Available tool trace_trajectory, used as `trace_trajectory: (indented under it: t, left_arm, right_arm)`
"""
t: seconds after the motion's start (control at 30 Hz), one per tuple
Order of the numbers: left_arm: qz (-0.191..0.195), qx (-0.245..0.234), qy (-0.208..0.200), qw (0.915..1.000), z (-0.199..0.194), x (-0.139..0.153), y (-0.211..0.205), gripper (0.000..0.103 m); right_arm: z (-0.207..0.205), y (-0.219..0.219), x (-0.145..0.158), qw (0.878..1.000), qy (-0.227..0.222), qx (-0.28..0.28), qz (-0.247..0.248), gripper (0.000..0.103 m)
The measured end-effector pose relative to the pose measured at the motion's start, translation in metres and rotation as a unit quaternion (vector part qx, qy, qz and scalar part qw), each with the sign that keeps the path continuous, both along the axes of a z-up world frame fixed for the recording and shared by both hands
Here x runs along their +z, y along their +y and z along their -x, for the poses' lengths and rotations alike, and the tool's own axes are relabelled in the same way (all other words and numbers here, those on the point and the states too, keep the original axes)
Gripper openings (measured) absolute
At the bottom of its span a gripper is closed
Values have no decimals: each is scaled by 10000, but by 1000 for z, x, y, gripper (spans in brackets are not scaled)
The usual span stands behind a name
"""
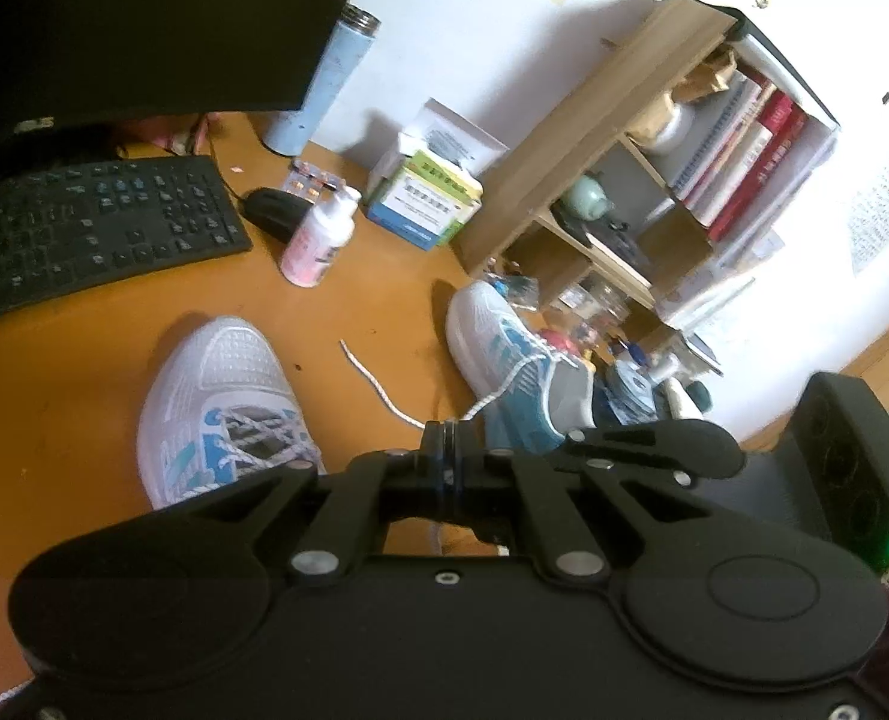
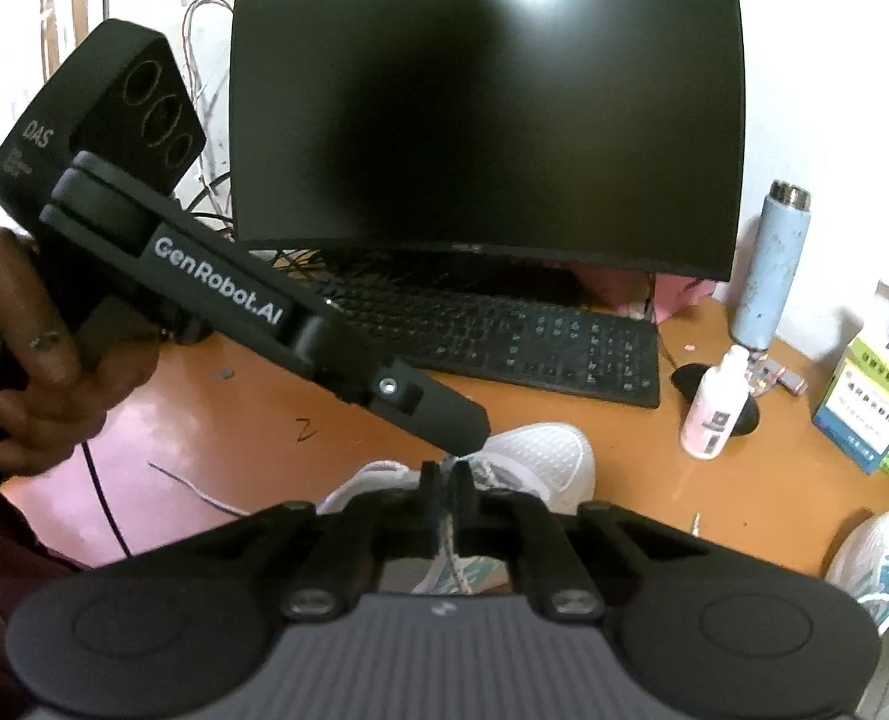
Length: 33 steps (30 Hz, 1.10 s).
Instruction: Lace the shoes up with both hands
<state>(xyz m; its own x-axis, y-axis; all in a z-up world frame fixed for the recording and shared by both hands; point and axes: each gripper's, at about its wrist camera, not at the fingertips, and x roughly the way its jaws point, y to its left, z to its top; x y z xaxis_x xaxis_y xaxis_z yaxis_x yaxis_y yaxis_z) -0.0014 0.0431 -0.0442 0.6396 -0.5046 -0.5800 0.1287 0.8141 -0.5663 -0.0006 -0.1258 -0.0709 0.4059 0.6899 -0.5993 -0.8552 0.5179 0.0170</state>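
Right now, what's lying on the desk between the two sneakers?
A loose white lace lies on the bare desk between them, seen in the left wrist view.

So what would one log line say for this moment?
left gripper: shut on white shoelace | right gripper: shut on lace | white-and-blue mesh sneaker: on desk

The orange-brown counter [image 1: 72,372] carries a white and blue shoe [image 1: 222,414] just ahead-left of the left tongs [image 1: 449,429], and a second shoe [image 1: 504,354] ahead-right of them, with a loose white lace [image 1: 372,381] lying between the two. Farther ahead rest a black keyboard [image 1: 90,222], a black mouse [image 1: 273,210], a small pink-labelled bottle [image 1: 318,240], a blue flask [image 1: 324,84], stacked medicine boxes [image 1: 426,198] and a wooden shelf unit [image 1: 594,150].
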Motion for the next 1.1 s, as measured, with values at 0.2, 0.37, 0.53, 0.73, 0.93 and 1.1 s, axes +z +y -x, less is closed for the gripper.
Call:
trace_trajectory:
  t: [0.2,0.37,0.53,0.73,0.93,1.1]
  left_arm:
    - [-278,274,-33,9992,12,6,19,27]
    - [-595,353,130,9975,21,-2,29,27]
    - [-2253,-196,48,9741,28,-12,0,28]
    - [-2842,-408,37,9579,33,-31,-12,28]
    - [-2759,-433,107,9602,31,-45,-7,25]
    - [-2585,-352,108,9653,25,-51,-4,15]
  right_arm:
    - [-1,2,-3,9999,-56,37,130,3]
    - [0,8,-8,9992,-141,143,331,3]
    - [7,20,-17,9962,-211,453,719,3]
    - [5,39,-24,9919,-96,690,1063,3]
    - [3,59,-34,9849,-18,951,1444,3]
    - [1,73,-44,9791,90,1056,1739,3]
